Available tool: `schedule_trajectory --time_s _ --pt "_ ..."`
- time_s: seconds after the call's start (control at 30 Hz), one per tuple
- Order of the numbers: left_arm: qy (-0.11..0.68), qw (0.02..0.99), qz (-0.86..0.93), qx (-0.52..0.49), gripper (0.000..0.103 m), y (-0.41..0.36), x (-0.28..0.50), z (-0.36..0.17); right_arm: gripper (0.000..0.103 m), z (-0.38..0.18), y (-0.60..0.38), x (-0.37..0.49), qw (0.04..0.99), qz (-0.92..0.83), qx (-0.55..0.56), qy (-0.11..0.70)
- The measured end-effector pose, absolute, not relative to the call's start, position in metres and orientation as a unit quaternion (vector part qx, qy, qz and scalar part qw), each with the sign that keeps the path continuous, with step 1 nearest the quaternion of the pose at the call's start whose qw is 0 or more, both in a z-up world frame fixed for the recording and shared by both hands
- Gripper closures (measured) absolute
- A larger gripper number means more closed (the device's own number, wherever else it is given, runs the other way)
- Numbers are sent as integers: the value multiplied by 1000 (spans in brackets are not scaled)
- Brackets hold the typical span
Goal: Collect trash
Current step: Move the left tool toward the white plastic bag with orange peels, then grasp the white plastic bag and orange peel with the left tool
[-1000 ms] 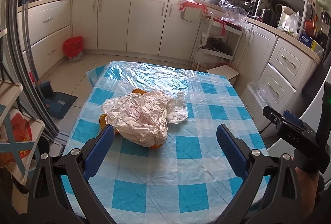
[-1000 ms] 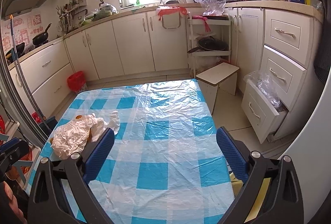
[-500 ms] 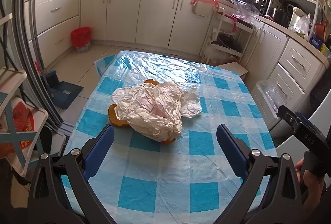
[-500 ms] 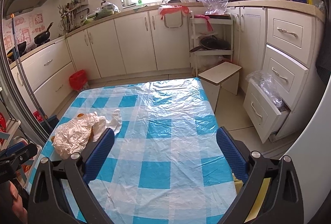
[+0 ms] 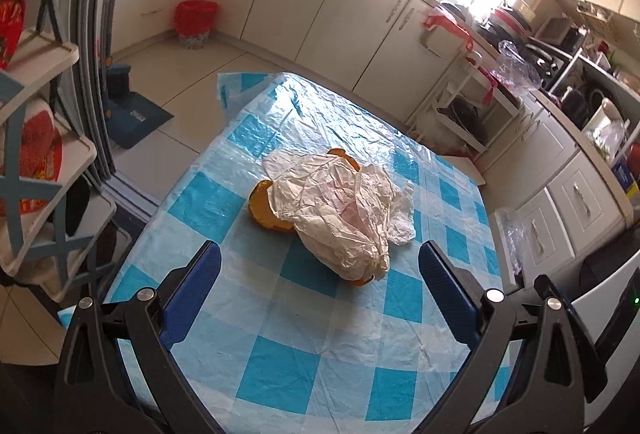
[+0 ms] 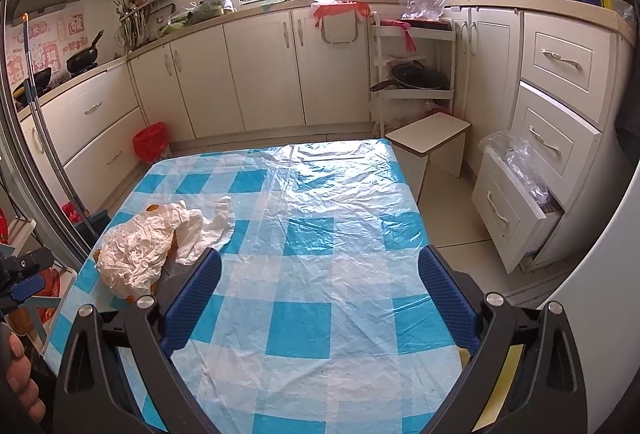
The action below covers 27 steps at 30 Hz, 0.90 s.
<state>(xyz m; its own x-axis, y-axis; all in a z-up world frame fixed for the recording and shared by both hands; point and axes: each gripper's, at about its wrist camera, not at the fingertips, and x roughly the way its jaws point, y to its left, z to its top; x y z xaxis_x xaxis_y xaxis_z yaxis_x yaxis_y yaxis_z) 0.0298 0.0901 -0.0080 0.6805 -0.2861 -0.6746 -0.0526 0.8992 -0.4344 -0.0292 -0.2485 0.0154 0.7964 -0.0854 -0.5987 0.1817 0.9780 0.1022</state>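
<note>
A crumpled white plastic bag (image 5: 340,209) lies on the blue-checked table cover (image 5: 288,314), draped over orange peel pieces (image 5: 260,209). My left gripper (image 5: 318,270) hovers open just short of the bag, which sits between and beyond its blue fingertips. In the right wrist view the same bag (image 6: 140,254) lies at the table's left side. My right gripper (image 6: 318,270) is open over the middle of the table (image 6: 320,314), the bag to the left of its left finger. Nothing is held.
A red-lined bin (image 5: 196,19) stands on the floor by the far cabinets, also the red bin (image 6: 150,143) in the right view. A white stool (image 6: 432,145) and an open drawer with a plastic bag (image 6: 516,169) sit right of the table. A shelf rack (image 5: 36,137) stands left.
The left gripper has swung left and tilted, drawing nearer the white bag, which now sits larger between its fingers. The right gripper has barely moved.
</note>
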Motion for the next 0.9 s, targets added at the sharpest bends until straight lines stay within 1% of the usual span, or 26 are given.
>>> schedule_trajectory --time_s 0.17,0.37,0.6,0.9 --pt "397 874 -62 -273 8 109 35 -21 8 11 -246 -27 943 -64 80 316" --pt "426 844 -89 -314 8 97 48 -43 8 3 -244 -24 941 -54 79 325" --pt "443 843 -80 -294 8 68 68 -62 8 -2 -251 -25 938 -50 91 332" --pt "469 828 -50 -303 8 47 93 -89 8 -6 -268 -28 934 -52 110 335"
